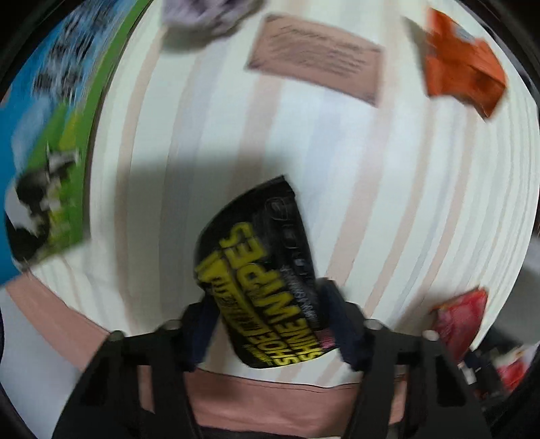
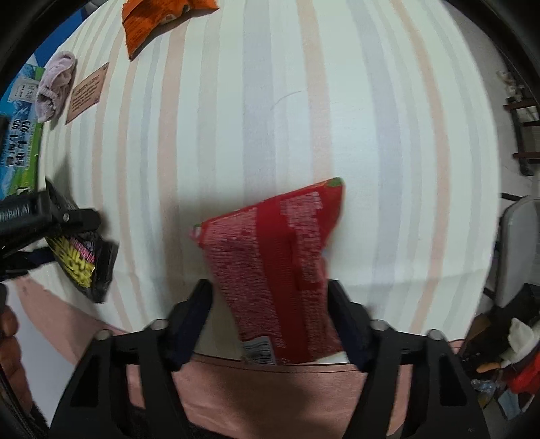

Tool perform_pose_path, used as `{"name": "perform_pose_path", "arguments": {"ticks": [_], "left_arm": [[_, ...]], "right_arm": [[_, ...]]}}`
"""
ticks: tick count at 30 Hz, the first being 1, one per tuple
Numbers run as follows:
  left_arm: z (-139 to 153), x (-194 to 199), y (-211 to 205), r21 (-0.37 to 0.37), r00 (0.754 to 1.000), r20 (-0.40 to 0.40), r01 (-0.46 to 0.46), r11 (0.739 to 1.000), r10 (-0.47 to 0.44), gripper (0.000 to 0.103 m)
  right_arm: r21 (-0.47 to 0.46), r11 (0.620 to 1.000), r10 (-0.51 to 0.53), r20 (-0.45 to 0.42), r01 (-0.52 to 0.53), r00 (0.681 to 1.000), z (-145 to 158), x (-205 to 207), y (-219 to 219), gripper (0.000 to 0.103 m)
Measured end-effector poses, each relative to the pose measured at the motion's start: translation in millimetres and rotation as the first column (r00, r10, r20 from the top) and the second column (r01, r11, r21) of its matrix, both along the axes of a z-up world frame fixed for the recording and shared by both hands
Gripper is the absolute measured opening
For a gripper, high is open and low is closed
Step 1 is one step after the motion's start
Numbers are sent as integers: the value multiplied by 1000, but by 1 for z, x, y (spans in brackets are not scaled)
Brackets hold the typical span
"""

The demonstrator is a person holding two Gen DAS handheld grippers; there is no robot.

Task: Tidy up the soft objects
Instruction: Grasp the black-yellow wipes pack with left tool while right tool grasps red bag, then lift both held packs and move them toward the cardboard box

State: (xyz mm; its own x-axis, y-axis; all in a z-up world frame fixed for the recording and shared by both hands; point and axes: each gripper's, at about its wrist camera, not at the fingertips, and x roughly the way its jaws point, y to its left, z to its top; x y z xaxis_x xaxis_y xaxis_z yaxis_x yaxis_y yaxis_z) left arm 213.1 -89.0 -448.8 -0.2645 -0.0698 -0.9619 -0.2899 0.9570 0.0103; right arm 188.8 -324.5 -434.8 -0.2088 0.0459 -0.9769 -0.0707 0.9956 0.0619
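Observation:
My left gripper (image 1: pixel 266 304) is shut on a black soft pack with yellow lettering (image 1: pixel 260 256) and holds it above the striped cloth (image 1: pixel 371 162). That pack also shows at the left of the right wrist view (image 2: pixel 84 260). My right gripper (image 2: pixel 270 293) is shut on a red soft pack (image 2: pixel 276 270), which also shows in the left wrist view (image 1: pixel 459 317). An orange pack (image 1: pixel 462 64), a brown flat packet (image 1: pixel 317 57) and a lilac cloth bundle (image 1: pixel 199 17) lie at the far side of the cloth.
A blue and green printed box (image 1: pixel 44 135) lies at the left edge of the cloth. A pink border (image 2: pixel 270 388) runs along the near edge. A grey chair (image 2: pixel 519 250) and clutter stand at the right, off the surface.

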Motion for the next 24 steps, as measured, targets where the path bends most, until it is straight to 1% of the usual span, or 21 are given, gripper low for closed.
{"name": "perform_pose_path", "arguments": {"ticks": [1, 4, 6, 8, 9, 10, 11, 12, 13, 16, 17, 19, 22, 24], "left_arm": [[1, 0, -2, -3, 1000, 14, 16, 1000, -16, 44], [2, -1, -2, -3, 999, 32, 33, 999, -33, 40], [0, -4, -13, -10, 998, 40, 40, 999, -39, 38], [3, -4, -14, -10, 998, 43, 54, 998, -53, 37], [9, -11, -13, -9, 997, 48, 59, 998, -58, 37], [20, -25, 0, -9, 997, 54, 64, 998, -63, 37], [36, -31, 9, -11, 996, 61, 70, 997, -69, 37], [40, -33, 9, -14, 994, 73, 80, 997, -79, 37], [44, -26, 10, -13, 993, 84, 87, 996, -86, 37], [70, -37, 1, -15, 983, 139, 127, 992, -124, 37], [79, -39, -3, -15, 979, 154, 137, 990, -133, 37], [110, -48, -12, -25, 966, 211, 162, 987, -153, 37], [148, -60, -10, -37, 944, 284, 188, 981, -170, 37], [170, -69, -1, -59, 933, 321, 190, 980, -161, 37]], "right_arm": [[-4, 1000, 5, 11, -5, 1000, 2, -4, -1, 54], [-19, 999, 29, 32, -29, 999, 4, -9, 3, 51], [-32, 999, 41, 43, -40, 998, 6, -12, 8, 48], [-37, 998, 42, 53, -40, 998, 9, -14, 11, 46], [-37, 999, 39, 57, -37, 998, 10, -15, 12, 45], [-34, 999, 31, 62, -29, 998, 12, -16, 11, 45], [-26, 1000, 17, 65, -15, 998, 13, -20, 13, 44], [-14, 1000, 0, 63, 1, 998, 15, -30, 18, 43], [8, 1000, -20, 57, 20, 998, 18, -33, 17, 43], [54, 997, -52, 68, 48, 996, 34, -41, 19, 43], [65, 997, -58, 78, 53, 995, 42, -43, 21, 43], [90, 995, -60, 94, 51, 994, 58, -46, 27, 43], [136, 990, -61, 118, 45, 991, 88, -52, 41, 43], [155, 987, -62, 145, 39, 988, 108, -55, 51, 43]]}}
